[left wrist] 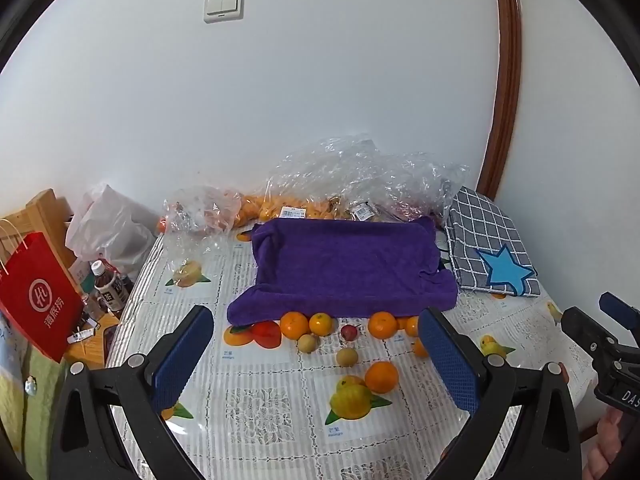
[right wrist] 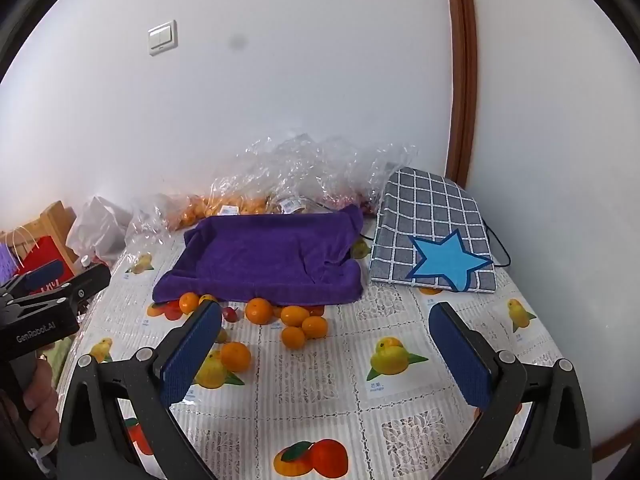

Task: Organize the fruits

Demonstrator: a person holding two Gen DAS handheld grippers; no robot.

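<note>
Hovering at the outset, nothing gripped: left gripper (left wrist: 316, 354) and right gripper (right wrist: 326, 342) both spread wide, empty. Loose oranges (left wrist: 383, 325) scattered on tablecloth (left wrist: 260, 400) just beside purple towel (left wrist: 344, 264). Next, likely: lowering, straddling one fruit, closing gently.

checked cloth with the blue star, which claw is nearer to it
Right. The right claw hangs open just in front of the checked cloth, slightly left of it. The left claw sits further left, facing the loose oranges.

Red paper bag (left wrist: 38, 296), tea bottle (left wrist: 109, 290), light switch (left wrist: 223, 5)
</note>
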